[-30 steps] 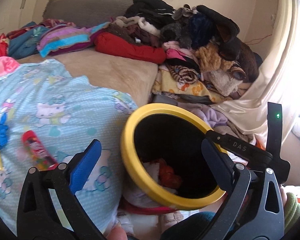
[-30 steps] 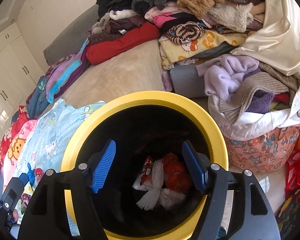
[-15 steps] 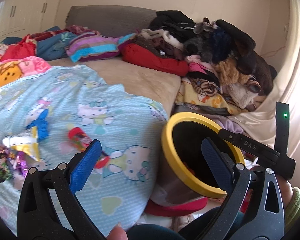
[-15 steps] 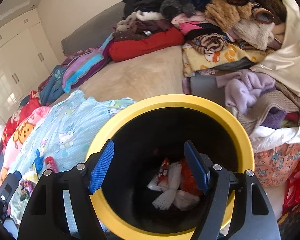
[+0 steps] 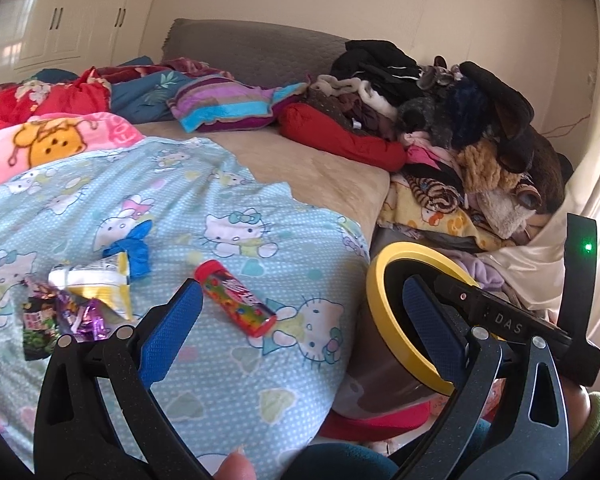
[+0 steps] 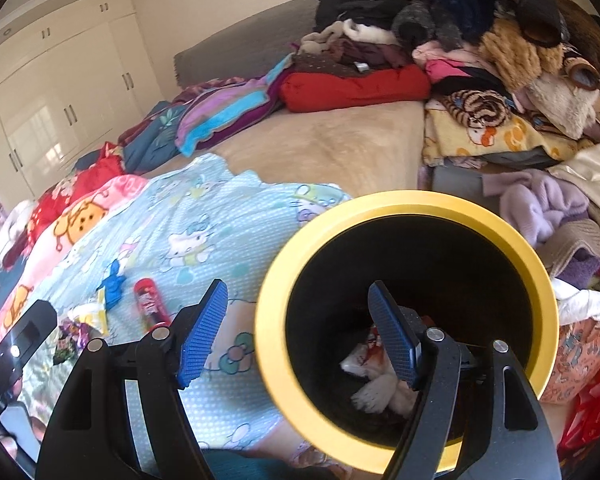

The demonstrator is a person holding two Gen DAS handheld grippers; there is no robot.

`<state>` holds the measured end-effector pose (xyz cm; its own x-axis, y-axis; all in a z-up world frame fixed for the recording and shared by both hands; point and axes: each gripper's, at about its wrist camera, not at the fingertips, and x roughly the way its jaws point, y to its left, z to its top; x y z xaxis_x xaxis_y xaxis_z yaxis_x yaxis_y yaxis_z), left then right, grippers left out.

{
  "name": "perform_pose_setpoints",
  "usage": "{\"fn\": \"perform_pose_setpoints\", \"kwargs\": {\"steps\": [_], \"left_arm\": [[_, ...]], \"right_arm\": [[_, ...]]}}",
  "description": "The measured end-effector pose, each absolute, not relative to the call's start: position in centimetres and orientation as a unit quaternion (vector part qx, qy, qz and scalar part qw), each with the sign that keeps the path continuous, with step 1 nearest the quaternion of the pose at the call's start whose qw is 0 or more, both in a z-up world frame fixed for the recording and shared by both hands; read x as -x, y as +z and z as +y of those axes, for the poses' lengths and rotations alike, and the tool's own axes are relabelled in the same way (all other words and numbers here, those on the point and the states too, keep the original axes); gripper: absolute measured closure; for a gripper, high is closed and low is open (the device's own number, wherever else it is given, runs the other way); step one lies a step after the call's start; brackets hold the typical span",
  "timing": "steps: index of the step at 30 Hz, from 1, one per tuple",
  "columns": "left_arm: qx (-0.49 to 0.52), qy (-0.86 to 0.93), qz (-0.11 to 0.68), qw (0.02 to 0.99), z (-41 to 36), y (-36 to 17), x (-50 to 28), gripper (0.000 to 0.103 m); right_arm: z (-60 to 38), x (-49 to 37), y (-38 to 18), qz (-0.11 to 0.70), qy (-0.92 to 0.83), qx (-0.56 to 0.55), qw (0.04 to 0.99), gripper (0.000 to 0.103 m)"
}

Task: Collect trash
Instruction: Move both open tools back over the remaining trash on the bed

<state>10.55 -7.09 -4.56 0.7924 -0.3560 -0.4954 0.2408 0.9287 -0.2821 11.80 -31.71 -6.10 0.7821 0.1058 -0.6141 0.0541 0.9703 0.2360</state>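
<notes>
Through the left wrist camera, my left gripper hangs over the pale blue cartoon-cat blanket with its blue pads wide apart and nothing between them. Just ahead lies the red plastic candy tube; a yellow-and-white snack wrapper, a crumpled blue wrapper and shiny purple foil wrappers sit beyond it to the left. The yellow-rimmed dark bin stands beside the bed.

Through the right wrist camera, my right gripper is also spread and empty, one pad over the bin's mouth; white and red scraps already lie inside. I'd take the tube next: straddle it across its narrow width, press down lightly so the soft blanket doesn't bunch up, then close.
</notes>
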Motion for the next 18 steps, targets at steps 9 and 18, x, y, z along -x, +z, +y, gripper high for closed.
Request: {"fn": "perform_pose_setpoints", "kwargs": {"steps": [9,18], "left_arm": [[0.101,-0.136,0.268,0.948,-5.3,-3.9,-10.1,0.011],[0.107,-0.108,0.265,0.952,-2.8,-3.7,-9.4,0.011]], "right_arm": [[-30.1,-11.5,-5.5,0.325,0.035,-0.114,0.938,0.03],[-27.7,-11.3,-5.1,0.324,0.063,-0.1,0.939,0.03]]}}
